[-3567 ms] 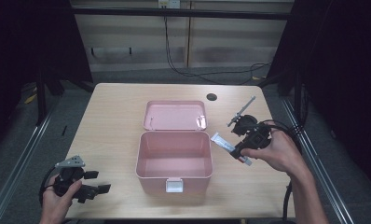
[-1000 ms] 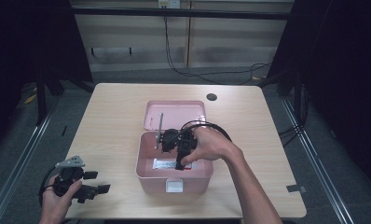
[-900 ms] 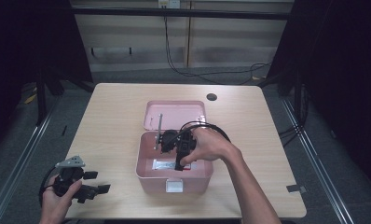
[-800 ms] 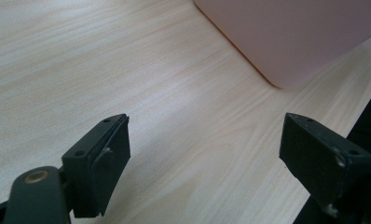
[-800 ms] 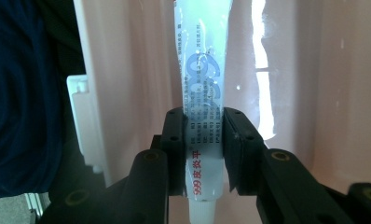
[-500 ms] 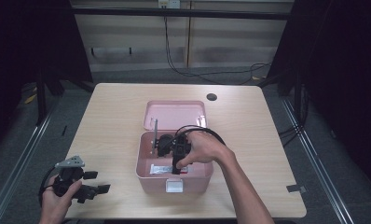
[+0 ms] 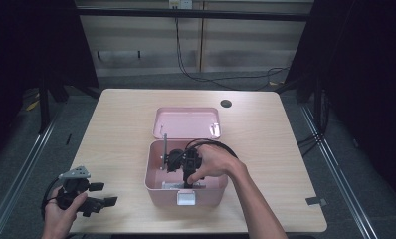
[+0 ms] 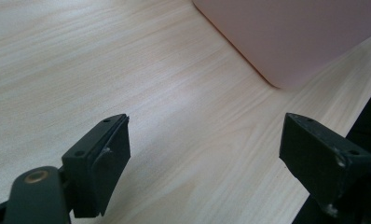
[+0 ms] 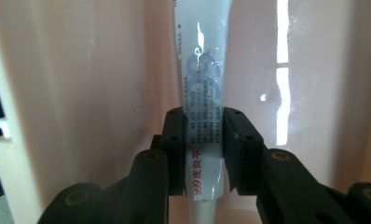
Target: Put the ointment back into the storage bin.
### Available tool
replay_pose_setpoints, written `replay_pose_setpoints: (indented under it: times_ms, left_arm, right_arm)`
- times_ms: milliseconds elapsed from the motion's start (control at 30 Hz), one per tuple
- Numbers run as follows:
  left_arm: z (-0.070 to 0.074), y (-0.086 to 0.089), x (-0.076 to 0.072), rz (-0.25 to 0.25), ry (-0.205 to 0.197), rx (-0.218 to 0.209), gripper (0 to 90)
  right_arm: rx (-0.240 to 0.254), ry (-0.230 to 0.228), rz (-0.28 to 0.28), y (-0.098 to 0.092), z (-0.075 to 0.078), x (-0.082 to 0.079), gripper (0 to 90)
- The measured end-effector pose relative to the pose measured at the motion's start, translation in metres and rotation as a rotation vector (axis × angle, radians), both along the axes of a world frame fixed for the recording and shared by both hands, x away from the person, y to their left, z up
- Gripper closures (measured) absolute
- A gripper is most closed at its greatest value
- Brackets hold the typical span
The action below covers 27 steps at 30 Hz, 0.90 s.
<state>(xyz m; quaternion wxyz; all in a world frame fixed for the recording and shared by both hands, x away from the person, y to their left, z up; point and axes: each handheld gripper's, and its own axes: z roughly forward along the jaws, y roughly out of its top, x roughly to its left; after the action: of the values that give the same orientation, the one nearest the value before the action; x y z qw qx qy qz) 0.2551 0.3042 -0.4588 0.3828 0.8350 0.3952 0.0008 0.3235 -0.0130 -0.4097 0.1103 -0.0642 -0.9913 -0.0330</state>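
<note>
A white tube (image 9: 203, 107) is clamped between the right claw (image 9: 203, 149) inside the pink box (image 7: 156, 181), while the left claw (image 8: 204, 154) is held apart above the counter (image 8: 81, 70).

The right tongs (image 7: 188, 183), clamped on the white tube (image 9: 203, 107), are now down inside the pink box (image 7: 158, 186), no longer over the worktop's right side.
</note>
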Motion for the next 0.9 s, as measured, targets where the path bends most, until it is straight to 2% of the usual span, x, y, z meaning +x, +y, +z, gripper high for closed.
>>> replay_pose_setpoints:
  times_ms: [33,100,133,367,400,500,633,800,900]
  left_arm:
    - [0.000,0.000,0.000,0.000,0.000,0.000,16.2]
    - [0.000,0.000,0.000,0.000,0.000,0.000,16.2]
    - [0.000,0.000,0.000,-0.002,0.001,0.000,16.2]
    - [0.000,0.000,0.000,0.002,-0.002,0.002,16.2]
    - [0.000,0.000,0.000,0.003,-0.002,0.002,16.2]
    - [0.000,0.000,0.000,0.003,-0.001,0.002,16.2]
    - [0.000,0.000,0.000,0.002,-0.001,0.002,16.2]
    - [0.000,0.000,0.000,-0.001,0.001,0.004,16.2]
    - [0.000,-0.001,0.000,0.002,-0.001,0.012,16.2]
  right_arm:
    - [0.008,0.003,0.001,0.000,-0.002,0.000,71.3]
    - [-0.008,0.000,0.004,0.001,-0.002,0.000,71.3]
    - [-0.011,0.016,0.008,0.001,-0.006,0.000,71.4]
    - [-0.021,0.038,0.009,0.002,-0.016,-0.001,71.3]
    - [-0.039,0.038,0.023,0.003,-0.015,0.000,71.3]
    - [-0.031,0.047,0.022,0.005,-0.017,0.000,71.3]
    - [-0.051,0.068,0.041,0.007,-0.022,0.000,71.3]
    - [-0.048,0.084,0.037,0.007,-0.029,0.000,71.3]
    - [-0.070,0.087,0.038,0.008,-0.034,0.000,71.3]
